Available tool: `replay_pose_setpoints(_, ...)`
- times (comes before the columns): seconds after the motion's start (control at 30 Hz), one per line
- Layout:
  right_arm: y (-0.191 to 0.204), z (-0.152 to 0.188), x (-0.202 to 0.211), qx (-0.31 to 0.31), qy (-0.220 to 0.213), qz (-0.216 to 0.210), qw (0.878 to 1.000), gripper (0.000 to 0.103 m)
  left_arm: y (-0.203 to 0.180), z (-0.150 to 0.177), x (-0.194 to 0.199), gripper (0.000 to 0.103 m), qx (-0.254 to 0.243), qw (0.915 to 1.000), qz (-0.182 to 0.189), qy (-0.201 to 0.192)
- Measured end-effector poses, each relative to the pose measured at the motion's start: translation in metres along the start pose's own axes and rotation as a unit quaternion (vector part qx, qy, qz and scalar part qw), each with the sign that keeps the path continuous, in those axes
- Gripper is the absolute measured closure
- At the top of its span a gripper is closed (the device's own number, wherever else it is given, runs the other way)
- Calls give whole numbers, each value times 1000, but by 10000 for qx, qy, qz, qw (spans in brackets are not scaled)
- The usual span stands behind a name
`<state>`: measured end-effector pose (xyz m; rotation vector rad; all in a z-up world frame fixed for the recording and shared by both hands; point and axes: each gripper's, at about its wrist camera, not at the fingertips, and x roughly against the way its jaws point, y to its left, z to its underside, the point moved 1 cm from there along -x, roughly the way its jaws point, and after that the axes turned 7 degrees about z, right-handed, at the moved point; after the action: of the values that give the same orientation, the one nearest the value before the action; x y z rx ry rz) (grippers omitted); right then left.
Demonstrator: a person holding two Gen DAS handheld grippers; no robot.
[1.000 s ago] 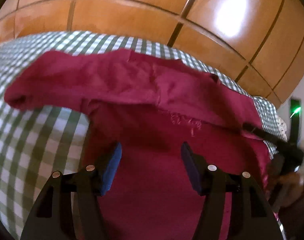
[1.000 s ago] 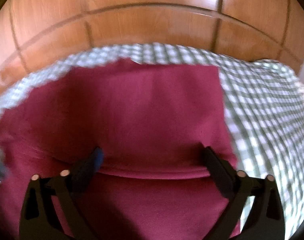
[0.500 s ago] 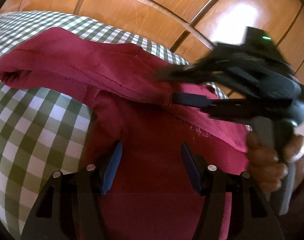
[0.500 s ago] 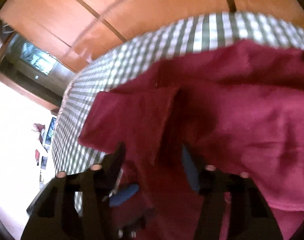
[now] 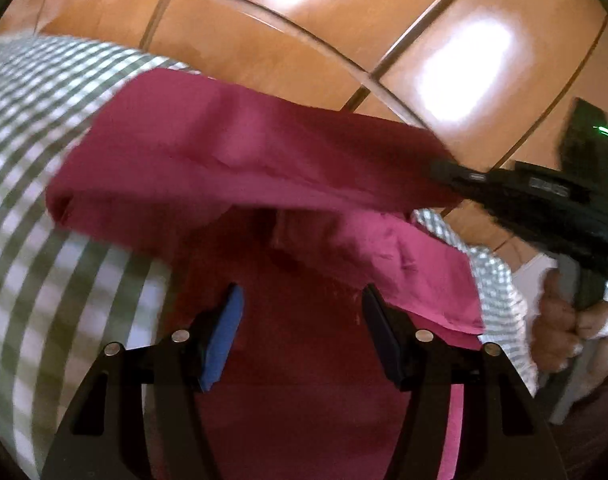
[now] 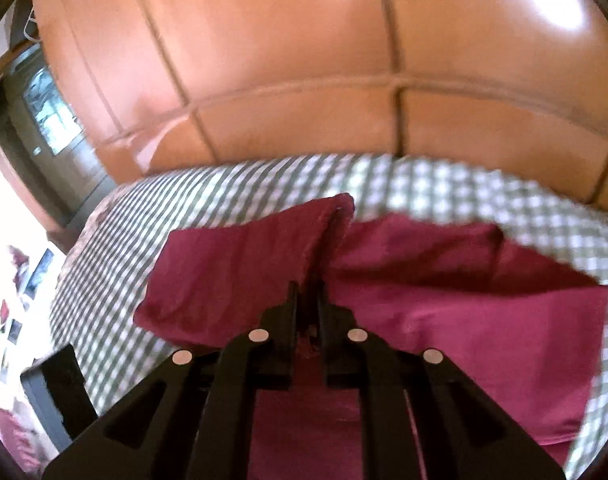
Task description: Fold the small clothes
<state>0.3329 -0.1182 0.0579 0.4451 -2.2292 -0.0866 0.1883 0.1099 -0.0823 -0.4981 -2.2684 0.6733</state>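
Note:
A dark red garment lies on a green and white checked cloth. My left gripper is open, low over the garment's body, with nothing between its blue pads. My right gripper is shut on a fold of the garment and holds that part lifted off the cloth. In the left wrist view the right gripper pinches the raised sleeve edge at the right.
The checked cloth covers the surface and ends against a wall of orange-brown wooden panels. A dark doorway shows at the far left. A hand holds the right gripper's handle.
My right gripper went from open to shut on the garment and lifted a fold of it up and to the right. My left gripper stayed open over the garment.

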Motion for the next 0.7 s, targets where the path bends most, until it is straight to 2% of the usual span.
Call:
replay_pose_setpoints(0.1, -32, 2, 22, -188, -274, 329, 9989, 96, 11, -8, -12, 43, 131, 9995, -288, 21)
replay_pose_setpoints(0.17, -56, 6, 35, -339, -401, 626, 9967, 96, 20, -8, -14, 43, 406, 9987, -323, 19)
replay_pose_setpoints(0.23, -81, 15, 43, -507, -440, 896, 9937, 96, 22, -5, -14, 43, 422, 9984, -368, 32)
replay_pose_setpoints(0.3, -114, 30, 43, -726, -328, 1247, 9890, 96, 20, -2, -13, 43, 282, 9985, -458, 81)
replay_pose_setpoints(0.43, -160, 62, 24, -1189, 105, 1602, 9798, 96, 17, -3, -17, 43, 242, 9981, -537, 151)
replay_pose_setpoints(0.53, -180, 83, 7, -1486, 350, 1718, 9732, 98, 18, -2, -16, 43, 194, 9979, -580, 194)
replay_pose_setpoints(0.7, -191, 100, -3, -1554, 319, 1865, 9696, 98, 14, -1, -21, 43, -25, 9964, -780, 332)
